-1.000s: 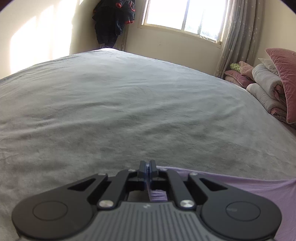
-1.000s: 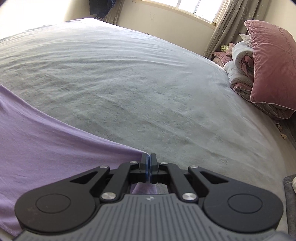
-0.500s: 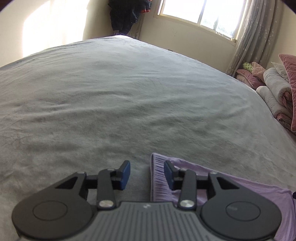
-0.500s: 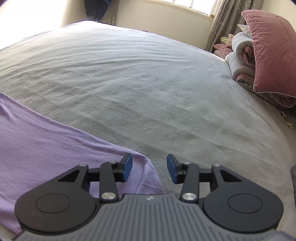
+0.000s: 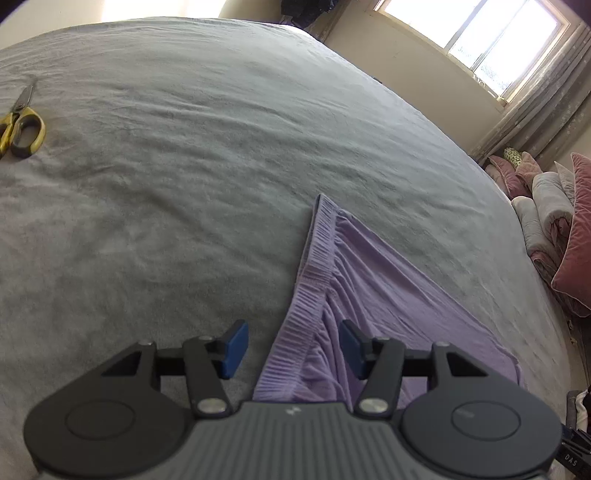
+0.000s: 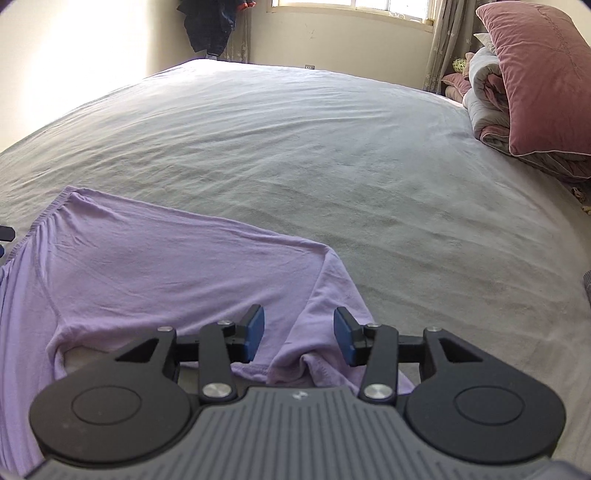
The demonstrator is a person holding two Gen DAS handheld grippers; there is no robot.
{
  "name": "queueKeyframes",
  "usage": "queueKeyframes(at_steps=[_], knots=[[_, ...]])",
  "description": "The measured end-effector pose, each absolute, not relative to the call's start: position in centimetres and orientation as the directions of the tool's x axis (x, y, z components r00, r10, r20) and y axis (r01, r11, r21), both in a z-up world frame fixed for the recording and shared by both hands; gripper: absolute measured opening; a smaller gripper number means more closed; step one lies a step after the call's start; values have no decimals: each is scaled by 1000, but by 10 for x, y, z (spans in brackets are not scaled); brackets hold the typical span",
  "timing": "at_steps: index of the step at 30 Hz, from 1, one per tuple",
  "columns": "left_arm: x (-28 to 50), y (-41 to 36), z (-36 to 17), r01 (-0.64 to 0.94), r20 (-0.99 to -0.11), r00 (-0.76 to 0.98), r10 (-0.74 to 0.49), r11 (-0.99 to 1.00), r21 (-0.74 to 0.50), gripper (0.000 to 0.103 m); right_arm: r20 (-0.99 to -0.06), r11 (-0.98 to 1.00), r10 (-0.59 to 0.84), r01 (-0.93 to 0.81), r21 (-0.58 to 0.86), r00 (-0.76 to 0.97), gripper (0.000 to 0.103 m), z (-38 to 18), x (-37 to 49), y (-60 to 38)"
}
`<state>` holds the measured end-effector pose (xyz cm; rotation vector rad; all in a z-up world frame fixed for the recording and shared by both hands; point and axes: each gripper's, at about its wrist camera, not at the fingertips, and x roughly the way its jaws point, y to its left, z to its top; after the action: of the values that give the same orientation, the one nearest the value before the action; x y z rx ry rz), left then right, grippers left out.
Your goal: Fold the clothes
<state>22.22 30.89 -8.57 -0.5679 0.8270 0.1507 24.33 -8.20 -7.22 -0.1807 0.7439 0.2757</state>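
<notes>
A lilac garment with a ribbed elastic band lies flat on the grey bedspread. My left gripper is open, raised over the band's near end, holding nothing. From the right wrist, the same lilac garment spreads to the left, with a bunched corner near the camera. My right gripper is open above that bunched corner, its blue pads clear of the cloth.
Yellow-handled scissors lie on the bed at far left. Pink pillows and rolled quilts are stacked at the right side. A window and curtain stand beyond the bed; dark clothes hang in the corner.
Both grippers were shut on the lilac garment a second ago, then opened and let it drop. They have since lifted and pulled back, so more of the garment shows.
</notes>
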Motion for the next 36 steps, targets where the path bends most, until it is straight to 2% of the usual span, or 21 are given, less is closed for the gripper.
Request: queueKeyframes(at_steps=[9,14,17,24,28,29,31,36], knots=[[174,318,-100,-425,-697,690,-195,671,-608,54,-679,914,303,-407,7,669,46,-64,182,-65],[157,331,-130,-453,-603,752,-266,457,-766,46,-645,872,381,-489,13,662,46,-66,139,-36],[160,335,-141,-451,-561,772,-299,365,-815,43,-634,824,447,-566,17,632,45,-72,115,-14],[155,332,-159,-470,-528,806,-268,254,-846,27,-625,710,564,-704,33,540,29,-91,83,37],[155,330,-164,-465,-509,821,-258,214,-859,15,-633,703,561,-711,23,534,10,-104,77,51],[153,330,-164,-465,-508,826,-245,215,-859,12,-629,706,560,-708,22,539,3,-104,75,51],[149,330,-159,-464,-508,835,-211,227,-856,8,-621,712,559,-702,19,550,2,-104,71,52],[134,334,-130,-482,-533,846,-26,390,-785,7,-598,704,572,-710,7,562,2,-99,58,55]])
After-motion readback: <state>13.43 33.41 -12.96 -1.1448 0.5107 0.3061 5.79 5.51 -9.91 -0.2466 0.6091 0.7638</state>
